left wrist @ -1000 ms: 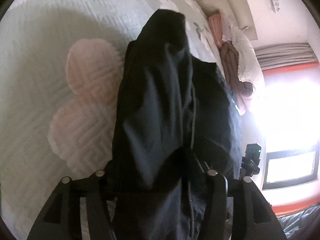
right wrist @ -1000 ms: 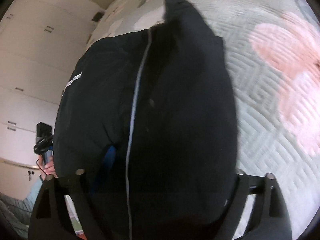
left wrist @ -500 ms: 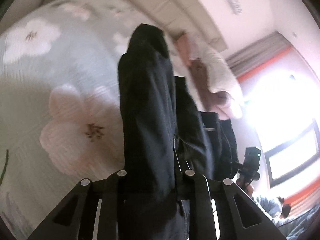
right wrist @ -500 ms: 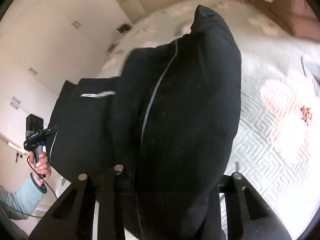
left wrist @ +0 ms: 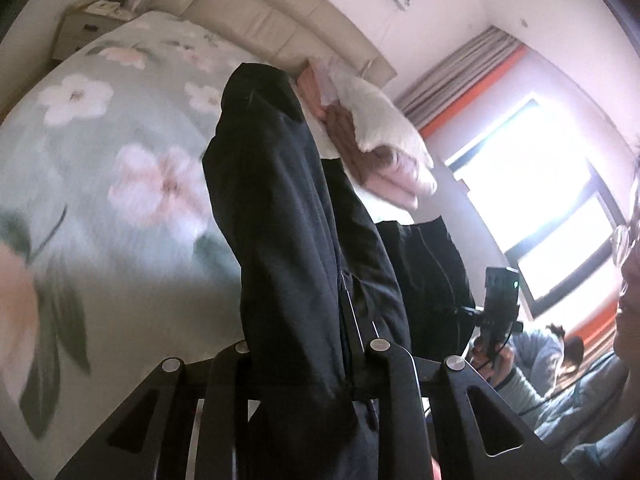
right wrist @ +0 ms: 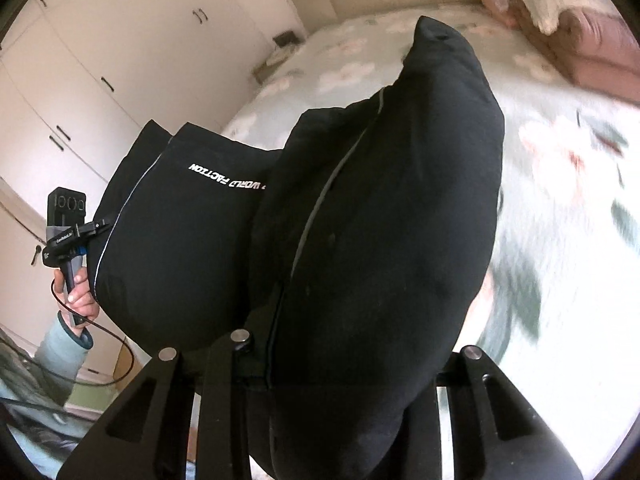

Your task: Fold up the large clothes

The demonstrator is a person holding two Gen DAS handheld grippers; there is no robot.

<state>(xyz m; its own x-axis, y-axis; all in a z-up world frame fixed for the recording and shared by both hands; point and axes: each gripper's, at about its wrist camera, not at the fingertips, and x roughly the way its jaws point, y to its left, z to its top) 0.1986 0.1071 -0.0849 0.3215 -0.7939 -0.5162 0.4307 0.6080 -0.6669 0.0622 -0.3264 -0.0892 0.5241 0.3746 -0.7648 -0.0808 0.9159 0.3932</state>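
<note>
A large black garment [left wrist: 280, 216] with a grey zipper line and white lettering hangs in the air above the bed; it also shows in the right wrist view [right wrist: 380, 220]. My left gripper [left wrist: 308, 356] is shut on one part of the black garment, which drapes over and between its fingers. My right gripper [right wrist: 340, 352] is shut on another part of the same garment. Cloth covers most of both gripper mouths. The right gripper's body [left wrist: 500, 304] shows beyond the garment in the left wrist view, and the left gripper's body [right wrist: 66, 224] in the right wrist view.
The bed [left wrist: 100, 160] has a pale green cover with pink flowers. Folded pink, brown and white clothes [left wrist: 372, 148] are stacked near the padded headboard [left wrist: 280, 28]. White wardrobes [right wrist: 100, 60] stand at the left, a bright window [left wrist: 540, 208] at the right. A nightstand [left wrist: 88, 24] stands beside the bed.
Both grippers have lifted and tilted up with the garment. The views now show the room and headboard instead of the bed cover close below. The garment hangs higher off the bed.
</note>
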